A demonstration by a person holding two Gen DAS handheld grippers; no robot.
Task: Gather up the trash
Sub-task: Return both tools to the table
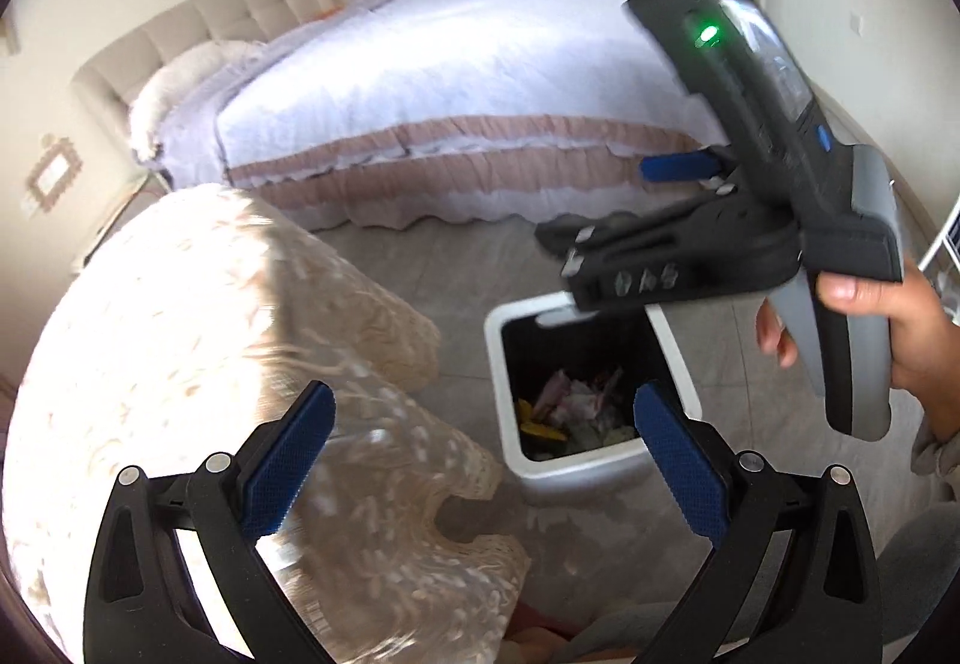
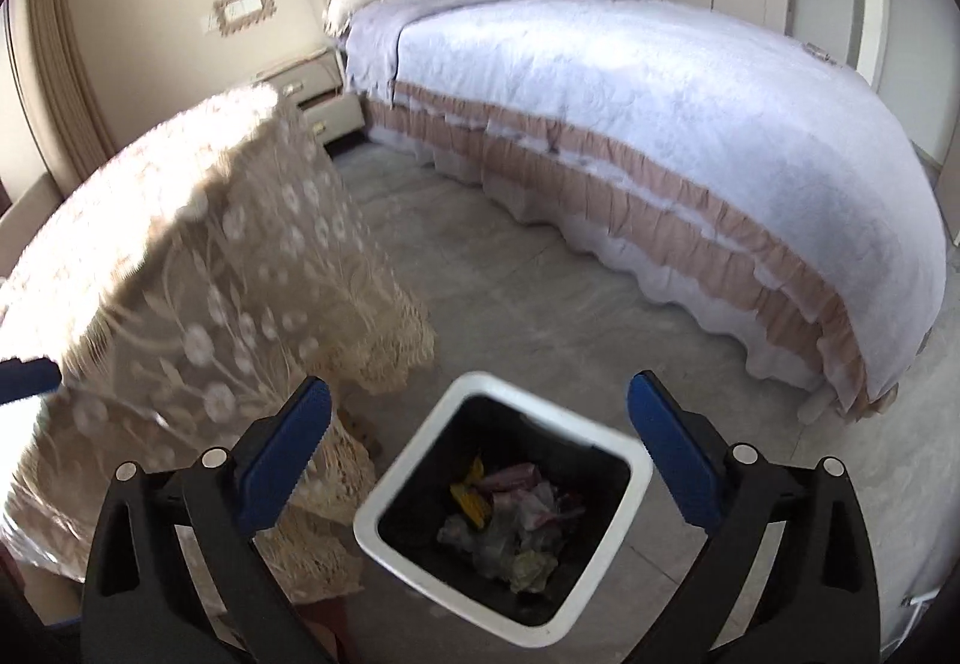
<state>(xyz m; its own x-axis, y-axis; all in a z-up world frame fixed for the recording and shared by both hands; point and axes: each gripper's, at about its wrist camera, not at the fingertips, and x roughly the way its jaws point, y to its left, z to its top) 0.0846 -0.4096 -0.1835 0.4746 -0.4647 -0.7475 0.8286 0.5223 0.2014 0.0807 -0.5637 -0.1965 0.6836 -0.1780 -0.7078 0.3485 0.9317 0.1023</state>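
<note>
My right gripper (image 2: pixel 480 460) hangs directly over the trash bin (image 2: pixel 504 514), fingers spread wide with nothing between them; the crumpled trash (image 2: pixel 510 520) lies at the bin's bottom, straight below. My left gripper (image 1: pixel 486 460), also spread and empty, sits to the bin's table side, beside the lace-covered surface (image 1: pixel 180 334), farther from the bin's mouth.

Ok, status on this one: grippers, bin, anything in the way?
Both grippers open, empty: left, right over the bin. Crumpled trash inside. Draped table close beside; nothing over the opening.
</note>
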